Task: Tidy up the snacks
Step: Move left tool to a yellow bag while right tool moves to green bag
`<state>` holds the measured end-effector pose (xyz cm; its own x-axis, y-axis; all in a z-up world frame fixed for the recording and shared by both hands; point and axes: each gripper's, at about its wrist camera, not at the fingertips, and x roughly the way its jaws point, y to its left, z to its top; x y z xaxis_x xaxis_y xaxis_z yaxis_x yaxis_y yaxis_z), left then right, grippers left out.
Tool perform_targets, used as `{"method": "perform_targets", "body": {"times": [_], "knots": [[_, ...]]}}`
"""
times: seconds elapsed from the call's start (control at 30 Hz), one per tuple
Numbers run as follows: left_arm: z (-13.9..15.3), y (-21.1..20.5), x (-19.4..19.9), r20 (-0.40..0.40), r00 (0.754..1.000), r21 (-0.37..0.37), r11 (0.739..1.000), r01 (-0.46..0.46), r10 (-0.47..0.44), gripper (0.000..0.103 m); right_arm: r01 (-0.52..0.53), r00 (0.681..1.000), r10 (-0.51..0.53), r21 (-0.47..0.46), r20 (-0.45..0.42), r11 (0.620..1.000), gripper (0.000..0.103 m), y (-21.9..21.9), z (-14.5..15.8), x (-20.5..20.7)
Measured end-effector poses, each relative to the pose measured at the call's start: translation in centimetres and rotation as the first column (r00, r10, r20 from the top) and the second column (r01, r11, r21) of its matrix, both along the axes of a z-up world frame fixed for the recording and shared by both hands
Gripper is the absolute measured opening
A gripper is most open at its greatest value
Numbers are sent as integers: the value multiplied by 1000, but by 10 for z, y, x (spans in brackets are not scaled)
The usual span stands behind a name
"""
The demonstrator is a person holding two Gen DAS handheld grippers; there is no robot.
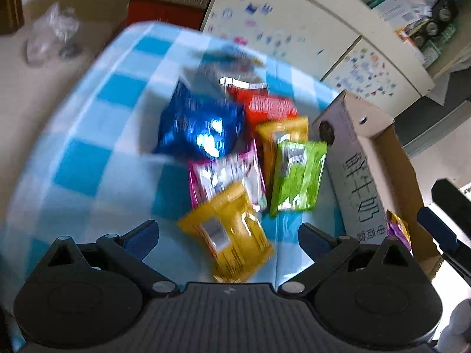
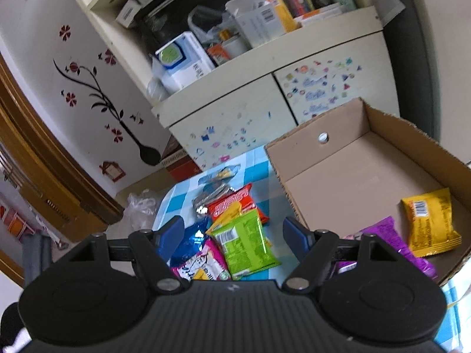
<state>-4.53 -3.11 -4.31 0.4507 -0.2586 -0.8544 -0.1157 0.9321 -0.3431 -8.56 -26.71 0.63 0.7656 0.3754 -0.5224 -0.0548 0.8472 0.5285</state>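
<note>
A pile of snack packets lies on the blue-checked tablecloth: a blue foil bag, a red one, an orange one, a green one, a pink one and a yellow one. My left gripper is open and empty, just above the yellow packet. My right gripper is open and empty, above the green packet and left of the cardboard box. The box holds a yellow packet and a purple one.
A cream cabinet with stickers and cluttered shelves stands behind the table. A crumpled plastic bag lies on the floor to the left. The box's printed outer wall stands right of the pile. A wooden door frame is at the left.
</note>
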Motion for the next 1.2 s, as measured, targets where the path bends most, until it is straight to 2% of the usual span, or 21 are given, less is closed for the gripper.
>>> {"method": "perform_targets", "body": {"times": [0.23,0.37,0.47,0.6,0.67,0.73,0.87,0.97,1.07,1.2], "knots": [[-25,-19,-1,-45,997,-22,998,-64,63,103,-22,999,22,-9,-25,1000,75,9,-7,6],[-27,-26,2,-21,995,12,995,-100,101,103,-29,999,29,-4,-31,1000,75,12,-10,10],[-28,-28,6,-6,996,30,996,-88,89,103,-34,998,34,-6,-44,999,75,15,-14,12],[-28,-23,5,-6,999,89,995,-41,42,103,-54,997,53,-25,-57,998,75,22,-19,17],[-29,-17,6,-25,999,149,989,-21,25,103,-63,996,61,-32,-59,998,75,26,-22,19],[-31,-6,5,-45,999,172,985,9,-1,103,-73,995,70,-45,-64,996,75,31,-25,21],[-30,18,-4,-48,999,163,986,11,-3,103,-92,993,85,-85,-84,992,75,43,-34,26],[-30,31,-11,-23,999,101,994,-32,35,103,-99,991,88,-116,-99,988,75,52,-42,32],[-28,28,-16,-4,999,89,995,-34,34,103,-88,991,70,-152,-117,984,75,58,-51,40],[-24,16,-12,34,999,101,995,13,-17,103,-68,991,44,-196,-127,978,75,62,-60,49]]}}
